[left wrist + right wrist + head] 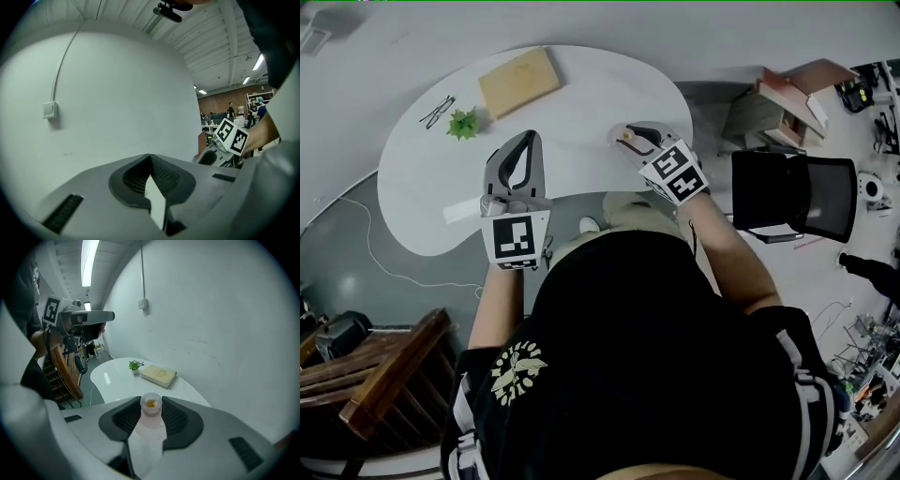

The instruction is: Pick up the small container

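Observation:
The small container (151,405) is a translucent little tub with something orange inside. My right gripper (151,400) is shut on it, lifted above the white table (117,380). In the head view the container (625,135) shows at the right gripper (633,133), over the table's right part. My left gripper (528,141) hovers over the table's near edge with its jaws closed together. A white flat strip (156,201) is pinched between them, and its end (460,210) sticks out to the left. The left gripper view faces a bare wall.
On the table (591,94) lie a tan book (518,82), a small green plant (463,123) and a pair of glasses (437,111), all at the far left. A black chair (792,195) stands to the right, a wooden chair (375,375) at the lower left.

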Tool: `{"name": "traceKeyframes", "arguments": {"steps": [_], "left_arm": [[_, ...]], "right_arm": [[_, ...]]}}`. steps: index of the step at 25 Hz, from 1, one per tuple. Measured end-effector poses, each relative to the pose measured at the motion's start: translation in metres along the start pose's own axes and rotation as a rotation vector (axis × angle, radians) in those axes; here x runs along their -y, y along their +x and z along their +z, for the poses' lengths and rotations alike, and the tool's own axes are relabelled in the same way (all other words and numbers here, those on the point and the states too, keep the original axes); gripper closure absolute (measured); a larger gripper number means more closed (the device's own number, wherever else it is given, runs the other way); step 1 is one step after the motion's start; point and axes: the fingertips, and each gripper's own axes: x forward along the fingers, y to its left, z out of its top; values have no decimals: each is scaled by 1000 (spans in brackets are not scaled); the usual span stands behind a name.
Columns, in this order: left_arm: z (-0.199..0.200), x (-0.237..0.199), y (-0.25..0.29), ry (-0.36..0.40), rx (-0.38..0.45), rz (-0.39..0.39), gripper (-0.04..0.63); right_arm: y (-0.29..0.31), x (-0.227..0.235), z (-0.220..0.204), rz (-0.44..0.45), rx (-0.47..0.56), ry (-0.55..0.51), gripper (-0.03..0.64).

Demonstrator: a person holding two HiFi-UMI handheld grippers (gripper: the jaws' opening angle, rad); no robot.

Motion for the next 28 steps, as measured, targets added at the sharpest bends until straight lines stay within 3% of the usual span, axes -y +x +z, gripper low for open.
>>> {"name": "traceKeyframes", "arguments": {"steps": [17,28], "left_arm": [[29,4,-21,12,59,-30,574],[23,-4,-18,20,48,-32,574]], "right_arm": [[-91,-7,102,-38,82,-60,462],[-77,-19,99,-1,79,-50,462]]}}
